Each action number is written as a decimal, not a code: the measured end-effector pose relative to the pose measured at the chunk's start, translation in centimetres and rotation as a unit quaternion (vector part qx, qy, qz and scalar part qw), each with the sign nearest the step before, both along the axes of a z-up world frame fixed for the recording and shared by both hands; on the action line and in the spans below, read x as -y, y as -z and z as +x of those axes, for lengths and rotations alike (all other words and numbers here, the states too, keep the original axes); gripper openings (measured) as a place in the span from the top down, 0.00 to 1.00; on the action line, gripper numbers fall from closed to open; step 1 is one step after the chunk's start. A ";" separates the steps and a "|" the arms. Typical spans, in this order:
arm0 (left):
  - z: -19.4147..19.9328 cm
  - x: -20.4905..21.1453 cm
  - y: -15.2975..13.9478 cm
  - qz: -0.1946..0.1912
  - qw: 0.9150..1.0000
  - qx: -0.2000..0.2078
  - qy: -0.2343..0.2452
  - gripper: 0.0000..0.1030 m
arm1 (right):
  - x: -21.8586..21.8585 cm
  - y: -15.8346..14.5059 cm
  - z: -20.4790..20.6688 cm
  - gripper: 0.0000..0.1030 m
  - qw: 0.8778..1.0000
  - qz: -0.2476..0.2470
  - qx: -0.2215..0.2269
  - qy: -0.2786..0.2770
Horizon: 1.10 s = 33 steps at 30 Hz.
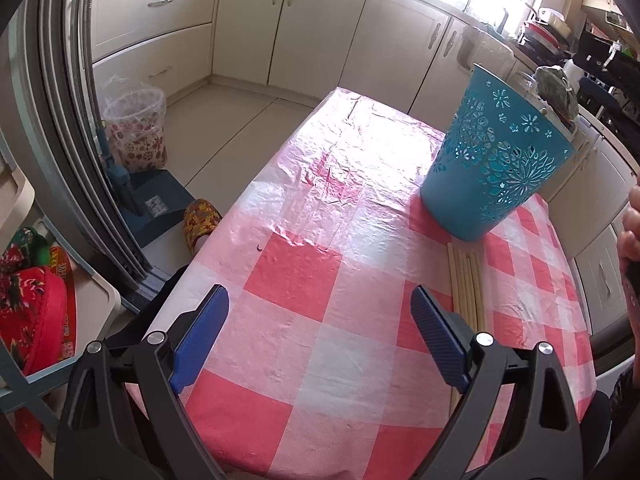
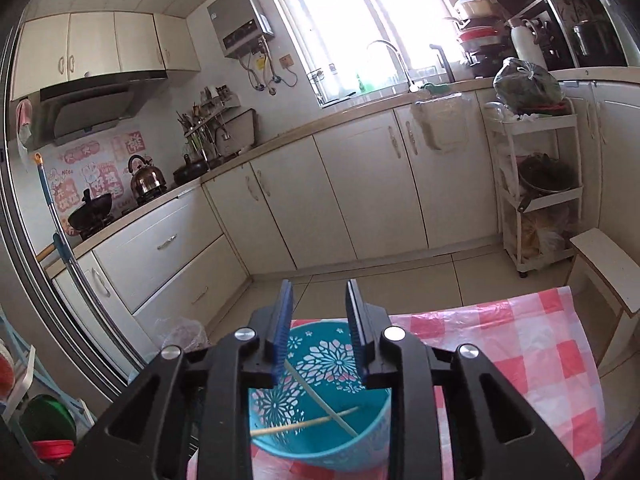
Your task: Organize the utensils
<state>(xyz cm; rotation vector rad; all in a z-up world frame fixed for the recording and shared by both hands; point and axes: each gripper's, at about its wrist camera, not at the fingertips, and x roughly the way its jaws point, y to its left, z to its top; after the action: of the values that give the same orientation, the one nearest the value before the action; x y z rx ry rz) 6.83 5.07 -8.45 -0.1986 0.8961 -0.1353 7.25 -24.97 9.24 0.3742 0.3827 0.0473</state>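
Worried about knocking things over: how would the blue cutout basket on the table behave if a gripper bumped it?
The blue basket looks like thin perforated plastic, so probably light and easy to shove. It is narrower at the base and holds only two chopsticks, so it may tip. The glossy checked tablecloth could let it slide.

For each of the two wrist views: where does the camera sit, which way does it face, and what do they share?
Left wrist: behind the open left gripper, looking down across the table at chopsticks beside the basket; a hand shows at right.
Right wrist: behind the open right gripper, above the basket with two chopsticks inside, facing the cabinets.
Shared: basket, table, cabinets.
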 end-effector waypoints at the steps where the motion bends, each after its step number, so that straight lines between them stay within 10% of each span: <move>1: -0.1 0.0 -0.1 0.001 1.000 0.001 0.001 0.14 | 0.4 0.0 -1.2 0.64 1.000 0.005 0.002 0.006; 16: -2.0 1.0 0.1 0.020 1.000 -0.014 0.015 0.14 | -2.1 14.3 -7.5 0.63 0.968 -0.003 -0.248 -0.023; 33: -1.7 0.6 0.9 0.017 0.999 -0.029 0.009 0.14 | -6.0 16.9 -2.6 0.68 0.950 -0.093 -0.295 -0.031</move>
<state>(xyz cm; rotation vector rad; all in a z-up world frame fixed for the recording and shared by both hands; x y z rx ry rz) 5.10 4.44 -9.38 -0.1635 0.9567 -0.1323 4.63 -18.98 -7.66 0.1819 0.9844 -0.0426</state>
